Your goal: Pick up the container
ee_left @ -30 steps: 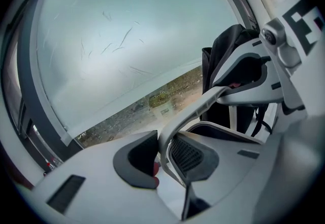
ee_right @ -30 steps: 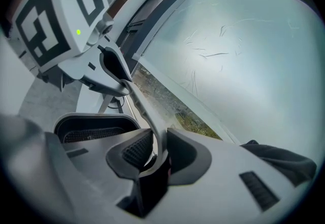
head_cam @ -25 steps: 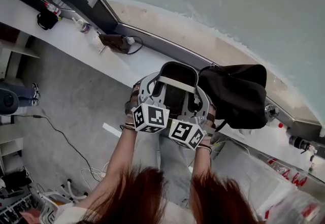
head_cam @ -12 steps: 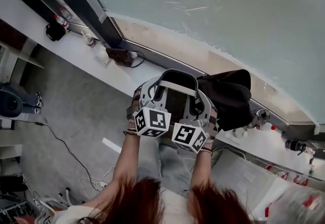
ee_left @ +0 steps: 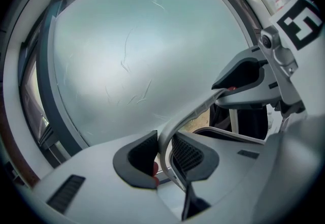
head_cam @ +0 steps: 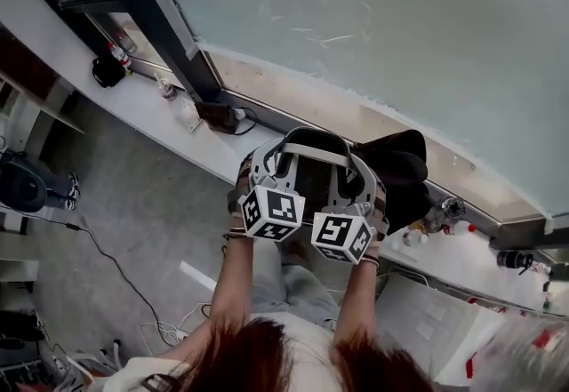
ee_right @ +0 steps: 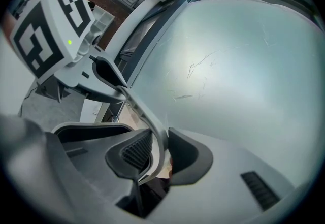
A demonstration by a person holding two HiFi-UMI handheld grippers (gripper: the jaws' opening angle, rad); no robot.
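Observation:
I hold a dark container [head_cam: 313,177] with a pale curved rim in the air in front of me, one gripper on each side. My left gripper [head_cam: 264,170] is shut on the rim's left part; in the left gripper view the pale rim [ee_left: 175,124] runs between its ribbed pads [ee_left: 187,153]. My right gripper [head_cam: 357,190] grips the rim's right part [ee_right: 152,129]; its jaws have just been opening a little, and the rim still sits between the pads [ee_right: 134,151]. Each gripper shows in the other's view: right gripper [ee_left: 254,78], left gripper [ee_right: 104,73].
A black bag [head_cam: 407,170] lies on the white ledge [head_cam: 133,101] under a large frosted window [head_cam: 400,26]. Small bottles [head_cam: 116,52] and a dark pouch [head_cam: 218,115] stand along the ledge. A cable [head_cam: 111,252] runs over the grey floor at the left.
Both grippers have risen together with the container. The ledge and the black bag now look smaller and farther below.

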